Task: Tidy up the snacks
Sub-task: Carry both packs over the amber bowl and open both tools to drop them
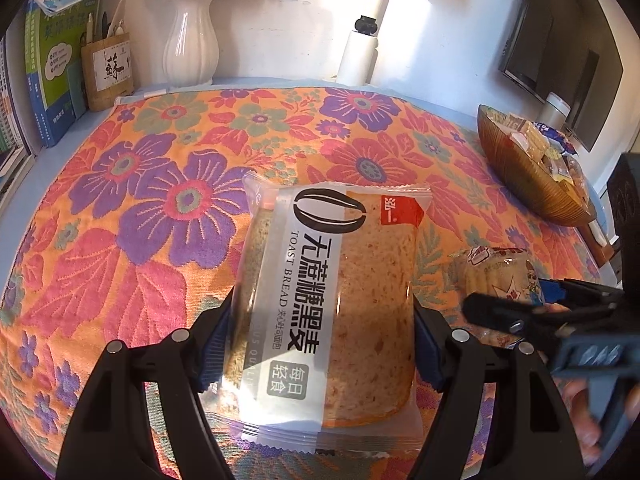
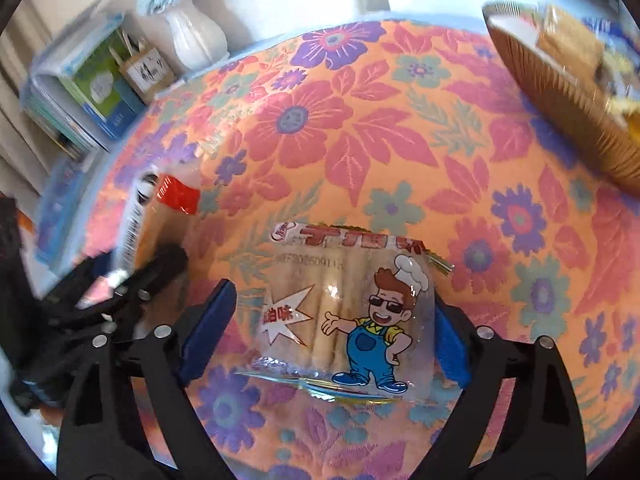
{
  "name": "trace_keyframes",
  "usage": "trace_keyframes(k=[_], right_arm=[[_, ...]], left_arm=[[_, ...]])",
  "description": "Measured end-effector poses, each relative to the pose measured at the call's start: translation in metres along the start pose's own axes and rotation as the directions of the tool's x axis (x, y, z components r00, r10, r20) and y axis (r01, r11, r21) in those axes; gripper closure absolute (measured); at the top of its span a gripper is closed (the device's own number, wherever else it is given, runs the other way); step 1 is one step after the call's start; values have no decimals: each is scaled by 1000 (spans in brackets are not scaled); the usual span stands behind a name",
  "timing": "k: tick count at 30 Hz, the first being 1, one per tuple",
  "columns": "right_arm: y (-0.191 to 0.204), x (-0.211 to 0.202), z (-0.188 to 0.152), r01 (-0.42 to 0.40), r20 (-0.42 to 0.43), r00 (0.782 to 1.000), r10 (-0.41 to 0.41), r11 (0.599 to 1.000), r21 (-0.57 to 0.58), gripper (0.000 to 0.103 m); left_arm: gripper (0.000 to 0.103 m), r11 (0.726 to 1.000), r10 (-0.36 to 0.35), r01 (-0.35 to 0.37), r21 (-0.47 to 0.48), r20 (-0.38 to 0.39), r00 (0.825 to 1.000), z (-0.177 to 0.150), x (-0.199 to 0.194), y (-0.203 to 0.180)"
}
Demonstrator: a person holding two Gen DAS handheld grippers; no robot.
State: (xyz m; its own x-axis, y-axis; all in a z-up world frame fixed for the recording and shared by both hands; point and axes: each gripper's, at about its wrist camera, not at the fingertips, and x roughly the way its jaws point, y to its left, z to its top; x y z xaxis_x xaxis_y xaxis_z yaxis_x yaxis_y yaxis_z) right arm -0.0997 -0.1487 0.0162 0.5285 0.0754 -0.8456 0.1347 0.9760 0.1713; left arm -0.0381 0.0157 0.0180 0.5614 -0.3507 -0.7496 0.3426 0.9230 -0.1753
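Floral tablecloth (image 1: 160,184) covers table; white vase (image 1: 191,46), books (image 1: 48,80) at back. Left gripper (image 1: 324,344) clamps toast bread packet (image 1: 332,300); right gripper (image 2: 332,336) clamps biscuit packet (image 2: 352,312). Wooden snack bowl (image 1: 528,180) at right.

On the table (image 1: 120,208), the toast bread packet (image 1: 332,304) sits at 6 o'clock, the biscuit packet (image 1: 496,276) just beside it at 4. The bowl (image 1: 528,176) of snacks stands at 2; vase (image 1: 190,44) and books (image 1: 52,80) line the back at 11.
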Motion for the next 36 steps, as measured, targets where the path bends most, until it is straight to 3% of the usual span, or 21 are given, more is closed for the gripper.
trace_keyframes(k=[1,3,6,8,15,18,19,21,24,27,30,33,36], right_arm=[[5,-1,-4,63,22,998,-62,997,-35,26],[3,-7,-9,57,43,998,-55,997,-57,38],[-20,-29,-14,-65,49,997,65,998,11,39],[-34,-55,-11,-91,98,991,89,996,22,39],[-117,-150,36,-21,311,950,-19,992,123,39],[-160,-169,65,-15,361,931,-59,980,199,39],[-172,-172,73,-19,370,927,-66,975,221,39],[-197,-171,91,-30,389,918,-81,962,270,39],[-218,-164,106,-41,393,916,-83,954,298,39],[-225,-153,112,-40,379,922,-77,956,290,39],[-224,-142,109,11,350,931,-105,965,260,37],[-221,-135,104,83,322,932,-167,963,258,30],[-223,-133,95,89,311,935,-173,960,265,29]], left_arm=[[31,1000,1,-1,-1,0,1000,0,0,0],[32,1000,15,-16,13,6,1000,0,-2,-3],[34,998,13,-15,57,32,999,3,-12,-13],[34,997,-15,9,80,66,998,18,-29,-27],[33,967,-172,144,212,123,977,103,-45,-108],[33,932,-310,290,217,62,949,149,-19,-145],[33,900,-404,396,183,6,915,172,0,-157],[33,880,-451,447,164,-11,892,198,22,-174],[33,878,-443,438,193,-14,896,228,61,-206],[33,887,-408,404,221,-31,913,233,88,-226],[31,886,-414,420,194,-75,907,237,115,-233],[16,874,-446,458,164,-104,889,238,133,-232],[16,875,-437,452,171,-121,891,235,140,-231]])
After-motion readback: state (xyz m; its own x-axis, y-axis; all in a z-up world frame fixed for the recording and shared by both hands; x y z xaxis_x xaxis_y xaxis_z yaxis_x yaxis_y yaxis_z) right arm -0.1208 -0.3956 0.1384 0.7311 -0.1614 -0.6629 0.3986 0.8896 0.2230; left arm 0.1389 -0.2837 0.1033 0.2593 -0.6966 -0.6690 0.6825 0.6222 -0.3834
